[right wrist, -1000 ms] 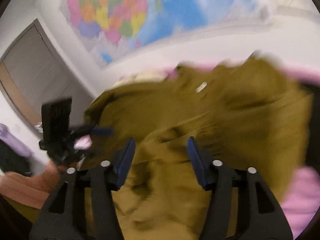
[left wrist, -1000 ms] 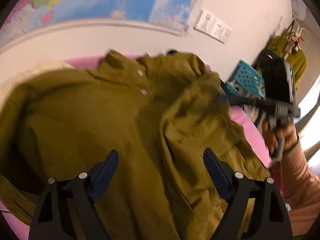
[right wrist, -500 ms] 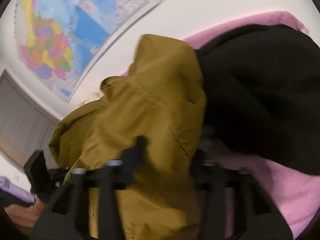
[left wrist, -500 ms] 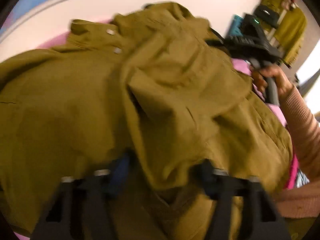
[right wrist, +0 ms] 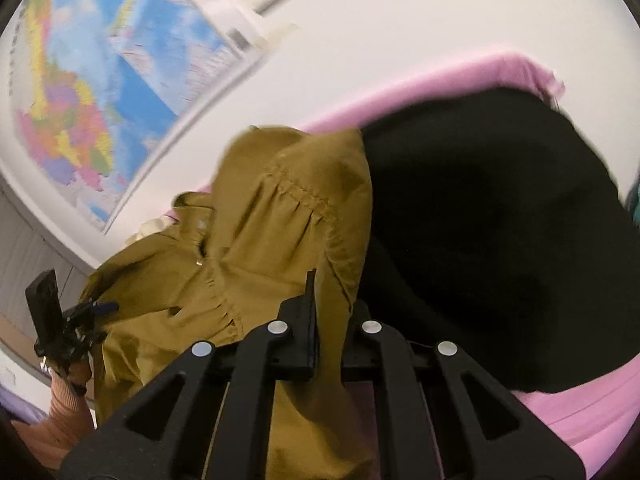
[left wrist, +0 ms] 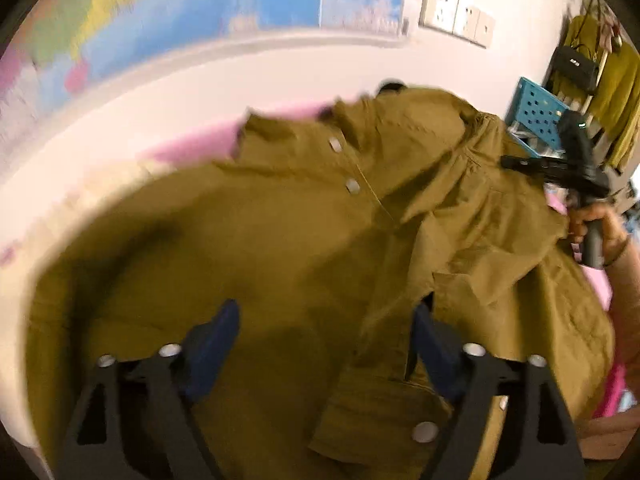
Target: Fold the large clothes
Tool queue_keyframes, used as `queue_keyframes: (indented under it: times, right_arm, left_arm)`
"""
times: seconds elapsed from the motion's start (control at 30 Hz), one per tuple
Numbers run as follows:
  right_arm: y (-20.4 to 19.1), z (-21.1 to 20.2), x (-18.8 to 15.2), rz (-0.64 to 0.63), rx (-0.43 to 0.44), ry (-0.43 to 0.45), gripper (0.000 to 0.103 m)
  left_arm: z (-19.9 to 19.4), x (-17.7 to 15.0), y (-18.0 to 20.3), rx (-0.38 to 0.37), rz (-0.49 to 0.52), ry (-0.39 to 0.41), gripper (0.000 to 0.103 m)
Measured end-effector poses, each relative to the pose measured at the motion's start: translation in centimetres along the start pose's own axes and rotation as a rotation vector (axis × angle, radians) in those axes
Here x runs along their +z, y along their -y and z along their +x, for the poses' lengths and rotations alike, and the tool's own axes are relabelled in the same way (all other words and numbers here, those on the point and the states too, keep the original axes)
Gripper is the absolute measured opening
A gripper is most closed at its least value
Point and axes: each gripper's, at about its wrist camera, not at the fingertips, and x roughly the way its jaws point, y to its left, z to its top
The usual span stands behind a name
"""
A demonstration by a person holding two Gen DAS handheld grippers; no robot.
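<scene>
Olive cloth fills both views: the shirt (left wrist: 280,248) lies spread on the pink bed (right wrist: 580,408), collar toward the wall, one side already lapped over its middle. Beside it, on my right, a black garment (right wrist: 500,232) sits touching the shirt's edge. Map (left wrist: 192,0) on the wall behind, blurred.

Right gripper (right wrist: 328,304): jaws together, clamped on a fold of shirt at the gathered shoulder seam. A second ago they stood apart over the cloth; they have just been closing, and the fabric now runs up between them.

Left gripper (left wrist: 326,344): jaws wide apart, hovering over the lower front of the shirt, nothing pinched. Half a second back they were drawn in with cloth bunched over them; they have just been opening, and the cloth now lies loose below, with only the flap's edge near the right-hand finger.

My reading: the left has let go of its fold, the right has taken a fresh hold at the shoulder. Next fold likely starts from the right side. Early-to-middle stage; the shirt is still broad, not yet a packet.
</scene>
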Motion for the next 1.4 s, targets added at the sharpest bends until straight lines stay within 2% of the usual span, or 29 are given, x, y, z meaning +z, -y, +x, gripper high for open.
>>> queue_keyframes:
  times: [0.07,0.17,0.2,0.27,0.3,0.33,0.37,0.43,0.5,0.57,0.63,0.7,0.73,0.77,0.83,0.9,1.0,1.03,1.07,1.1,1.2,1.23,1.33,1.4]
  right_arm:
    - [0.4,-0.2,-0.4,0.012,0.01,0.009,0.007]
    - [0.1,-0.5,-0.3,0.001,0.009,0.016,0.007]
    - [-0.1,-0.7,-0.3,-0.004,0.007,0.018,0.007]
    - [-0.2,-0.8,-0.2,-0.003,0.009,0.023,0.007]
    - [-0.3,-0.9,-0.2,-0.003,0.008,0.025,0.007]
    - [-0.3,-0.9,-0.2,-0.003,0.007,0.03,0.007]
    - [-0.4,-1.3,-0.2,0.0,0.023,0.045,0.007]
    - [-0.5,-2.1,-0.1,-0.004,0.033,0.086,0.006]
    - [-0.7,-2.5,0.0,-0.004,0.048,0.111,0.006]
    - [-0.7,-2.1,0.0,-0.013,0.009,0.107,0.006]
    - [-0.1,-1.5,-0.2,0.015,0.002,0.091,0.006]
    - [0.5,-0.7,-0.4,0.059,-0.017,0.066,0.009]
    - [0.5,-0.8,-0.5,0.065,-0.03,0.069,0.011]
    - [0.1,-1.0,-0.5,0.062,-0.052,0.074,0.016]
    - [-1.1,-2.0,-0.4,0.028,-0.119,0.103,0.023]
    - [-2.9,-3.5,-0.4,-0.025,-0.178,0.162,0.04]
    - [-6.8,-5.7,-0.7,-0.149,-0.222,0.26,0.044]
    - [-8.4,-5.9,-0.8,-0.204,-0.212,0.27,0.045]
    - [-10.1,-5.4,-1.0,-0.265,-0.189,0.252,0.05]
    - [-12.0,-4.1,-1.1,-0.337,-0.166,0.199,0.058]
    - [-15.5,0.5,-1.9,-0.495,-0.188,0.095,0.058]
    - [-16.5,3.0,-2.1,-0.555,-0.189,0.031,0.058]
    - [-17.7,7.8,-2.2,-0.631,-0.2,-0.07,0.058]
    - [-18.0,11.1,-2.2,-0.691,-0.258,-0.134,0.058]
  left_arm:
    - [-0.1,-0.6,0.4,-0.036,0.026,-0.009,0.087]
    - [0.1,-1.4,2.3,-0.045,0.1,-0.038,0.088]
    - [0.3,-1.7,3.0,-0.042,0.129,-0.046,0.082]
    - [1.1,-2.6,4.7,-0.024,0.2,-0.075,0.047]
    - [1.6,-2.6,5.0,-0.007,0.207,-0.099,0.027]
    - [1.9,-2.6,5.1,0.03,0.211,-0.104,0.022]
    - [1.6,-2.1,5.1,0.091,0.225,-0.069,0.019]
    - [0.4,-0.8,4.4,0.155,0.214,0.007,0.013]
    - [-1.3,1.0,3.0,0.177,0.161,0.059,0.014]
    - [-1.8,2.1,2.2,0.213,0.159,0.092,0.02]
    - [-0.8,2.1,1.6,0.268,0.171,0.071,0.034]
    - [1.5,1.9,1.0,0.263,0.153,-0.004,0.042]
    - [2.3,1.6,0.8,0.269,0.149,-0.03,0.055]
    - [3.0,1.5,0.6,0.276,0.14,-0.055,0.062]
    - [2.7,1.4,0.6,0.235,0.144,-0.049,0.077]
    - [1.3,1.5,0.3,0.213,0.131,-0.008,0.086]
    - [-0.8,1.4,-0.8,0.118,0.072,0.02,0.087]
    - [-1.0,1.5,-1.0,0.096,0.048,0.021,0.087]
    - [-1.0,1.5,-1.4,0.081,0.02,0.014,0.087]
    - [-0.8,1.5,-1.6,0.079,0.005,0.006,0.083]
    - [-0.6,1.2,-1.8,0.087,-0.036,-0.017,0.07]
    - [-0.6,1.1,-1.8,0.094,-0.043,-0.02,0.064]
    - [-0.1,1.1,-1.8,0.128,-0.03,-0.024,0.056]
    - [-0.2,0.9,-1.6,0.128,-0.019,-0.022,0.054]
